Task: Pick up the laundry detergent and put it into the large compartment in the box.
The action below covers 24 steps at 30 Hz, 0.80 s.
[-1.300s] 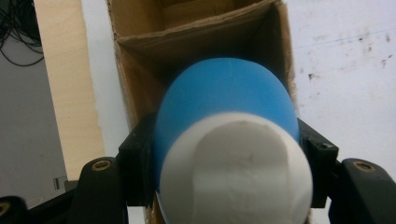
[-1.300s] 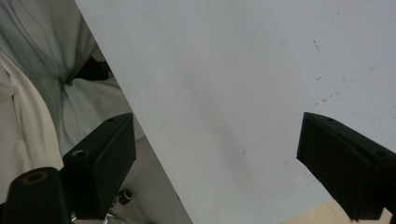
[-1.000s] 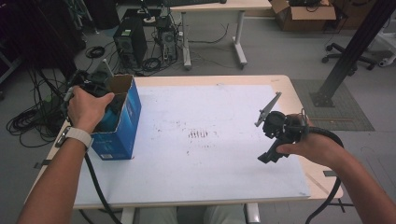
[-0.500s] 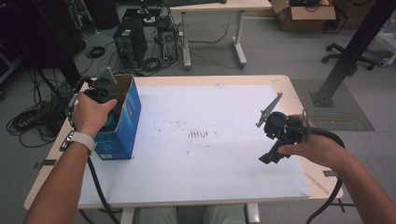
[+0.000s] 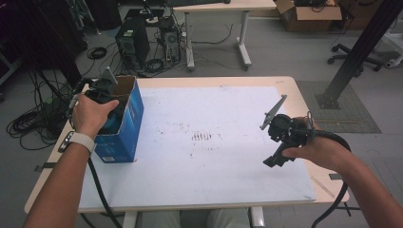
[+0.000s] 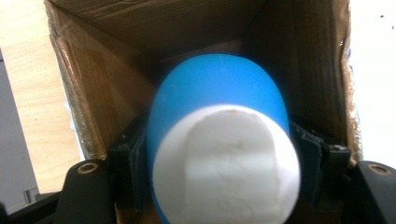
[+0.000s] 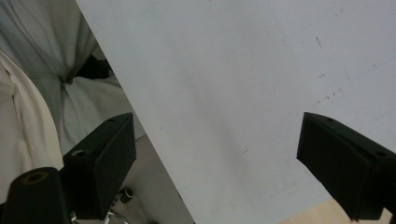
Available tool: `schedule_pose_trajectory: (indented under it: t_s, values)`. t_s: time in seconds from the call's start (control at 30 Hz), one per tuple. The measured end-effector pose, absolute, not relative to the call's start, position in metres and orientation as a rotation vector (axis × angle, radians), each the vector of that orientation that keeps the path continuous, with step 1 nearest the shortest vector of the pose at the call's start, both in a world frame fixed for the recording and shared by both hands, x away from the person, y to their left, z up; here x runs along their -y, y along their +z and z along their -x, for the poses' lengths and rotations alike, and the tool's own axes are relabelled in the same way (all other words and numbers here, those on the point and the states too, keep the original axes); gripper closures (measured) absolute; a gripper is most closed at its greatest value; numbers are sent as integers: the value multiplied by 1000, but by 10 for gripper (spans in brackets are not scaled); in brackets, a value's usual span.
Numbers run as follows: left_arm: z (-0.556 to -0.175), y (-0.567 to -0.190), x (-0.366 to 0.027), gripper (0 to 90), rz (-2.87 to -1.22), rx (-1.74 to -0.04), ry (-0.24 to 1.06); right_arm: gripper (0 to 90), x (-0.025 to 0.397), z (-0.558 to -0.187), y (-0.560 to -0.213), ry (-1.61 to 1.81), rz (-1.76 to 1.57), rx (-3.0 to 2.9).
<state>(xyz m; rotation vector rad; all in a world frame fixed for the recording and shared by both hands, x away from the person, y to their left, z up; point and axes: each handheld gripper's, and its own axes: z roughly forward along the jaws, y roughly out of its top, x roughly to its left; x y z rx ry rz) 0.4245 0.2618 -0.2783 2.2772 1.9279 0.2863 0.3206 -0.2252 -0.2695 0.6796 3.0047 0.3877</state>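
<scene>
Left gripper view, left hand-held gripper [image 6: 219, 163] clamped on a blue cup [image 6: 219, 140] inside the open cardboard box [image 6: 93, 84], box stood at the tabletop's [image 5: 209, 161] left edge, right hand-held gripper [image 7: 219, 163] held wide apart, nothing grasped, above the white surface.

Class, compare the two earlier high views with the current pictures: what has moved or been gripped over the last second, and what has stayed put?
The left tool has risen in the blue box, its jaws clamping a blue, white-ended object in the left gripper view. The right tool stays open at the table's right side; the box has not shifted.
</scene>
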Motion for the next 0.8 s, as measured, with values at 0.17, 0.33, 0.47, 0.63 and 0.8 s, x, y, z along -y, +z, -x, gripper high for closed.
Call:
schedule_pose_trajectory:
  t_s: [0.17, 0.33, 0.47, 0.63, 0.8]
  values:
    - [-423, -274, -264, 276, -2285, -1909, 286, 119, 223, -320, -270, 388, -671, -3009]
    - [-421, -266, -264, 243, -2275, -1906, 299, 118, 222, -319, -268, 389, -666, -3009]
    - [-420, -258, -263, 233, -2271, -1893, 313, 119, 222, -318, -268, 392, -666, -3005]
    - [-418, -247, -260, 233, -2274, -1869, 335, 118, 224, -316, -267, 390, -665, -3004]
    - [-411, -231, -251, 230, -2303, -1801, 344, 119, 226, -314, -265, 397, -670, -2997]
